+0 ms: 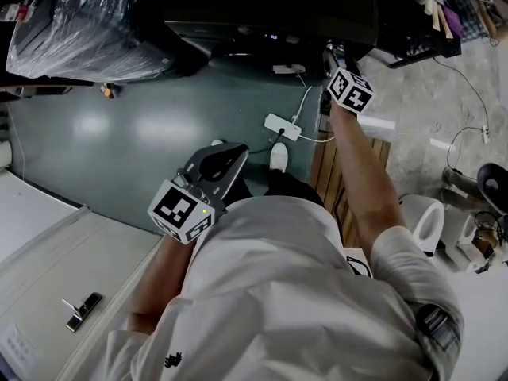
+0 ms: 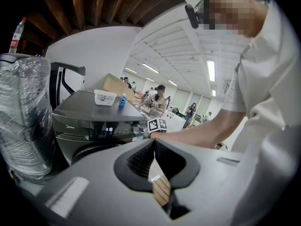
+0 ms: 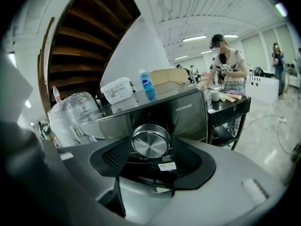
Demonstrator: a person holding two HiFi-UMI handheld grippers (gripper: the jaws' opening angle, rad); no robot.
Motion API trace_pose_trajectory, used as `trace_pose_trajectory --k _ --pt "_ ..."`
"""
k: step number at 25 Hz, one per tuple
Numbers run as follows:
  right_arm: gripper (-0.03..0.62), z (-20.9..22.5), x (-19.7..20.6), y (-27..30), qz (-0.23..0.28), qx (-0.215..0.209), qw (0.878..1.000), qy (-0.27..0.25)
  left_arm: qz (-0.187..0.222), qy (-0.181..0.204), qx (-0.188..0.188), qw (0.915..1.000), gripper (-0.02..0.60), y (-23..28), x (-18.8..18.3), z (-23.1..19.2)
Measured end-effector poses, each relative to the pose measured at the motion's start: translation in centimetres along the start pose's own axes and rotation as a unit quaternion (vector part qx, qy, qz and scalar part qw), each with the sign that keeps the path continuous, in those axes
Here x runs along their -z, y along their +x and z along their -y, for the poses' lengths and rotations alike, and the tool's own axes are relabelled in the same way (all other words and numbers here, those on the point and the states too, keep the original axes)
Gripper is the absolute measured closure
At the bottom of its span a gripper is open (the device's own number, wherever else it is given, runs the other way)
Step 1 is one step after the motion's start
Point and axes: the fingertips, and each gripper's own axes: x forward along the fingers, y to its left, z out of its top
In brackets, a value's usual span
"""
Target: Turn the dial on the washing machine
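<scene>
Right tongs [image 3: 151,146] apart round the dial [image 3: 150,141], seemingly not touching; stiff, slick metal: pinch its rim at 3 and 9 o'clock. Left tongs [image 2: 154,142] together.

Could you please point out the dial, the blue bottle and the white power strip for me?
dial [image 3: 150,141]: right gripper view, centre of its metal face.
blue bottle [image 3: 147,85]: right gripper view, on its body.
power strip [image 1: 283,126]: head view, middle of its white casing.
</scene>
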Motion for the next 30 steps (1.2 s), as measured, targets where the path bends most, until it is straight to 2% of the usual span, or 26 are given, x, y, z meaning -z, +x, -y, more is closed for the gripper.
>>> trace_pose_trajectory --k 3,7,11,19,25,30 --pt "0.339 -0.1 0.1 -0.6 -0.004 0.016 0.997 -0.071 -0.002 0.002 0.006 1.0 0.525 0.0 -0.1 0.0" --pt "0.339 -1.1 0.3 -0.4 -0.014 0.026 0.986 -0.161 -0.01 0.008 0.018 0.9998 0.525 0.3 0.0 0.1" --pt "0.339 -1.5 0.5 0.2 -0.024 0.041 0.978 -0.202 -0.013 0.013 0.02 0.9996 0.525 0.2 -0.1 0.3" --pt "0.341 -0.7 0.2 0.9 -0.027 0.07 0.984 -0.16 -0.013 0.004 0.008 0.9999 0.525 -0.7 0.4 -0.6" --pt "0.341 -0.4 0.2 0.5 -0.019 0.06 0.994 -0.089 -0.01 -0.004 -0.001 0.9999 0.525 -1.3 0.4 -1.0" --pt "0.341 -0.1 0.2 0.7 -0.003 0.032 0.999 -0.012 -0.007 -0.002 0.0 1.0 0.525 -1.2 0.4 -1.3"
